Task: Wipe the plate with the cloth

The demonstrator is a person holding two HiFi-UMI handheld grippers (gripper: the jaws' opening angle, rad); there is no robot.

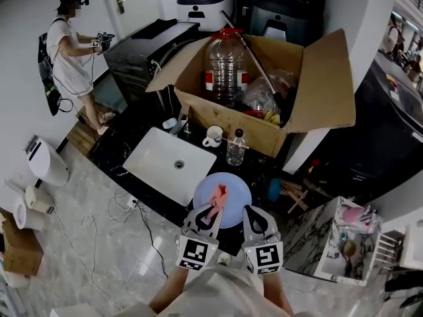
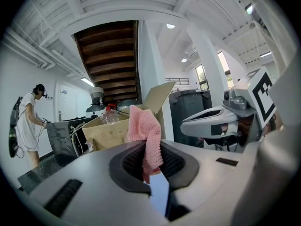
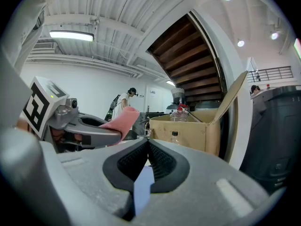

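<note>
Two grippers at the plate, cloth in the left one.
Left gripper has its jaws clamped on the pink cloth; the cloth sticks up past the jaw tips and its end hangs between the pads. The light blue plate sits on the dark surface right under and just ahead of both sets of jaws, and shows as a blue sliver in the gap below the cloth. Right gripper has its jaws together at the tips, no cloth in them, with the same blue sliver in the gap behind the tips. Cannot tell if they pinch the rim. Seen from the right jaws, the cloth is just to the left. White sink lies left of the left jaws.
</note>
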